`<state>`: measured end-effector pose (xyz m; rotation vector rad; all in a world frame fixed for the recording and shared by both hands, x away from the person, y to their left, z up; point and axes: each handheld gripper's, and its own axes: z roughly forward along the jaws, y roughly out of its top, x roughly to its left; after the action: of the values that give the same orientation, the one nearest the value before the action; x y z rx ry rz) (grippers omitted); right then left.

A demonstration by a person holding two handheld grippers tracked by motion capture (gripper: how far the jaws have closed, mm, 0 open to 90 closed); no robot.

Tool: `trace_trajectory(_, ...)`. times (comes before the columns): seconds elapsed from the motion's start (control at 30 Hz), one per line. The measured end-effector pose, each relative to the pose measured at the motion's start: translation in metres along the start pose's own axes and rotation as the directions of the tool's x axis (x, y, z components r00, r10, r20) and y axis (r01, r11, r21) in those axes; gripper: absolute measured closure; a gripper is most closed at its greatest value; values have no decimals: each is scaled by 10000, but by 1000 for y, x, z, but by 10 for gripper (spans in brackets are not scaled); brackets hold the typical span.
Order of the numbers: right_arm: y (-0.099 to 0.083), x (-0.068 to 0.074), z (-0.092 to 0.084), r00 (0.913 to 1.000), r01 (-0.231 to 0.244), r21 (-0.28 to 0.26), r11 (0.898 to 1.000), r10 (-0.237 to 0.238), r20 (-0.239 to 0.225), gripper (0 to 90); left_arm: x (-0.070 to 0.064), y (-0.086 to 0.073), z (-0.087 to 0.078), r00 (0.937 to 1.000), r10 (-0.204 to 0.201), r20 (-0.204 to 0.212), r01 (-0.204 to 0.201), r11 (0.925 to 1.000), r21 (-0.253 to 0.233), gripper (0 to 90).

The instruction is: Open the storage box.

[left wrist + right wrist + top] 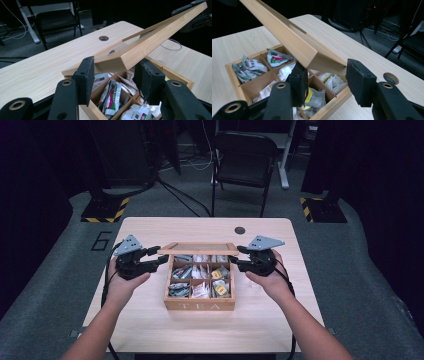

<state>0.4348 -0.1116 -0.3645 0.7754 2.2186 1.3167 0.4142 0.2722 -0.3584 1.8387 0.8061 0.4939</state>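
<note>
A wooden tea box [199, 306] marked TEA sits mid-table, its compartments full of tea bags [201, 276]. Its lid [198, 248] is tilted up, front edge raised. My left gripper [159, 254] holds the lid's left front corner, and my right gripper [239, 256] holds the right front corner. In the left gripper view the lid [150, 42] runs away to the upper right, and its corner sits between the pads of the left gripper [115, 72]. In the right gripper view the lid [287, 32] slants to the upper left, its corner between the pads of the right gripper [325, 72].
The light wooden table [150, 320] has a round cable hole [240, 230] behind the box. A black chair [245, 157] stands beyond the far edge, with cables on the floor. Bare tabletop lies on both sides and in front of the box.
</note>
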Motion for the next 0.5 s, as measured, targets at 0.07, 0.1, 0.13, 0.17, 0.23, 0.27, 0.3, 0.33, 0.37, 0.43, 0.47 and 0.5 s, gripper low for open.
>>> trace_trajectory(0.07,1,-1,1,10000,-83,-87,9999,83,49,557,1,1,1,10000,-13,25,13,10000,-14,509)
trace_trajectory(0.1,1,-3,1,9999,-128,-184,9997,129,69,570,2,3,1,10000,36,44,-36,10000,15,509)
trace_trajectory(0.13,2,-5,1,9996,-270,-213,9994,269,-31,570,2,3,1,10000,62,11,-62,10000,-52,510)
trace_trajectory(0.17,2,-8,2,9995,-318,-241,9992,316,-83,573,3,4,1,10000,49,49,-49,10000,-47,510)
trace_trajectory(0.23,2,-9,2,9990,-434,-290,9986,431,-138,577,4,5,2,9999,124,0,-124,9998,-130,509)
trace_trajectory(0.27,3,-10,2,9988,-483,-263,9985,479,-125,579,4,6,3,9999,120,-17,-120,9998,-149,508)
trace_trajectory(0.3,4,-10,2,9987,-488,-256,9985,484,-148,581,5,6,3,10000,63,20,-63,9999,-155,505)
trace_trajectory(0.33,5,-11,2,9990,-434,-222,9988,431,-145,582,6,5,4,10000,-2,37,3,9998,-219,500)
trace_trajectory(0.37,6,-11,2,9985,-527,-164,9985,525,-149,582,6,5,5,10000,-70,56,72,9997,-218,494)
trace_trajectory(0.43,7,-12,2,9988,-457,-127,9989,455,-203,583,8,6,7,9999,-129,50,129,9998,-147,490)
trace_trajectory(0.47,8,-12,2,9986,-494,-61,9988,492,-189,583,9,6,8,9999,-146,43,147,9997,-174,488)
trace_trajectory(0.5,9,-12,2,9986,-493,-45,9988,492,-191,584,9,5,9,9999,-143,-5,143,9998,-117,488)
